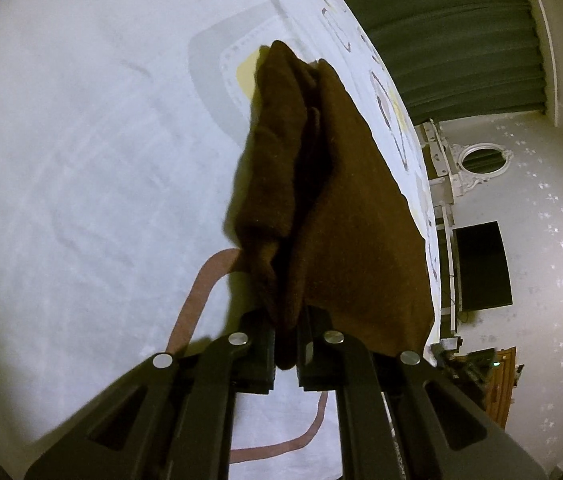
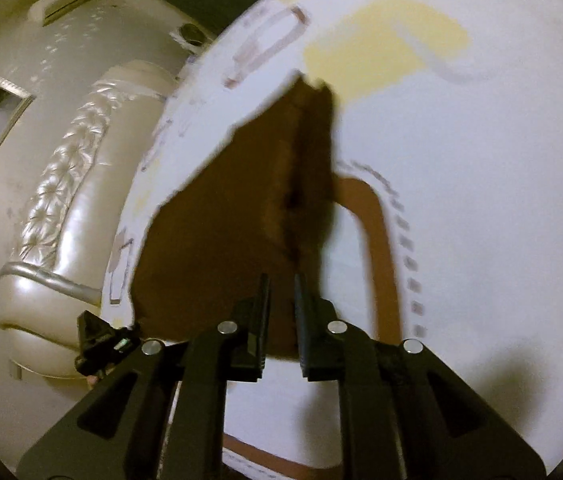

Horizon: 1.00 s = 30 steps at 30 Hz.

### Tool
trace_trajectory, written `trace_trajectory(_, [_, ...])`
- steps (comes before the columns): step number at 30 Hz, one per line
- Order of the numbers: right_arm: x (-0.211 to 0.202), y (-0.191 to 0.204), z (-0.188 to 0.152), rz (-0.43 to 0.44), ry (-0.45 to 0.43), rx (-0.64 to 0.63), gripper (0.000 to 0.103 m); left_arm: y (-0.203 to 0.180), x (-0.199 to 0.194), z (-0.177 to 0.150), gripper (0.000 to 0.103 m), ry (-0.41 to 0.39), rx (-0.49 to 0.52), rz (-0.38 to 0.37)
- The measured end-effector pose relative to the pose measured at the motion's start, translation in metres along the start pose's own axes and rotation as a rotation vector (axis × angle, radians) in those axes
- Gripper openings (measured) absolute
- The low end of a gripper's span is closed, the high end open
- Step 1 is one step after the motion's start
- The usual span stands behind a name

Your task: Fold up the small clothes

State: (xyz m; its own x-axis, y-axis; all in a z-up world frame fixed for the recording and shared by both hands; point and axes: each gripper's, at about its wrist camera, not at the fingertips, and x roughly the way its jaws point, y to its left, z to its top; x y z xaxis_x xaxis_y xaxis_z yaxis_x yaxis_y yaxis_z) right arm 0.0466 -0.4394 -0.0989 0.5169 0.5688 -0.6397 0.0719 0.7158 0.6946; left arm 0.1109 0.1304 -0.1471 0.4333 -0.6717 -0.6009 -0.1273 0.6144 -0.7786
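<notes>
Left wrist view close above the bed, facing along it toward the green curtain, right wrist view equally close, facing the padded headboard, both sharing the brown cloth and bed.
</notes>
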Motion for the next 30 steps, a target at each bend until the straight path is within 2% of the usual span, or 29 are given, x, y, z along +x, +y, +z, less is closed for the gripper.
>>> trace_trajectory(2, [0.006, 0.031, 0.003, 0.059, 0.013, -0.036, 0.014, 0.001, 0.001, 0.000, 0.008, -0.002, -0.001, -0.001])
trace_trajectory(6, [0.047, 0.087, -0.004, 0.186, 0.120, -0.092, 0.017, 0.000, 0.000, -0.001, 0.009, 0.000, -0.006, -0.002])
trace_trajectory(10, [0.102, 0.125, -0.023, 0.230, 0.229, -0.128, 0.017, -0.001, -0.001, 0.000, 0.009, -0.003, -0.023, -0.019])
trace_trajectory(12, [0.124, 0.126, -0.031, 0.221, 0.266, -0.119, 0.017, 0.002, -0.005, 0.000, 0.010, -0.006, -0.033, -0.033])
trace_trajectory(14, [0.147, 0.120, -0.045, 0.171, 0.312, -0.108, 0.017, 0.003, -0.009, -0.001, 0.013, -0.005, -0.037, -0.042])
trace_trajectory(15, [0.158, 0.112, -0.052, 0.125, 0.338, -0.103, 0.015, 0.005, -0.011, -0.002, 0.015, -0.006, -0.038, -0.044])
trace_trajectory(17, [0.166, 0.097, -0.058, 0.134, 0.342, -0.064, 0.007, 0.006, -0.020, -0.003, 0.020, -0.015, -0.043, -0.052])
trace_trajectory(20, [0.165, 0.088, -0.057, 0.171, 0.345, -0.019, 0.005, 0.006, -0.035, 0.001, 0.038, -0.043, -0.023, -0.067])
trace_trajectory(22, [0.166, 0.089, -0.058, 0.164, 0.350, -0.038, 0.005, 0.006, -0.043, 0.011, 0.052, -0.066, -0.010, -0.073])
trace_trajectory(24, [0.166, 0.091, -0.059, 0.154, 0.349, -0.050, 0.005, 0.006, -0.044, 0.023, 0.062, -0.073, -0.003, -0.084])
trace_trajectory(30, [0.168, 0.093, -0.061, 0.155, 0.338, -0.050, 0.005, -0.006, -0.024, 0.065, 0.068, -0.049, 0.041, -0.045])
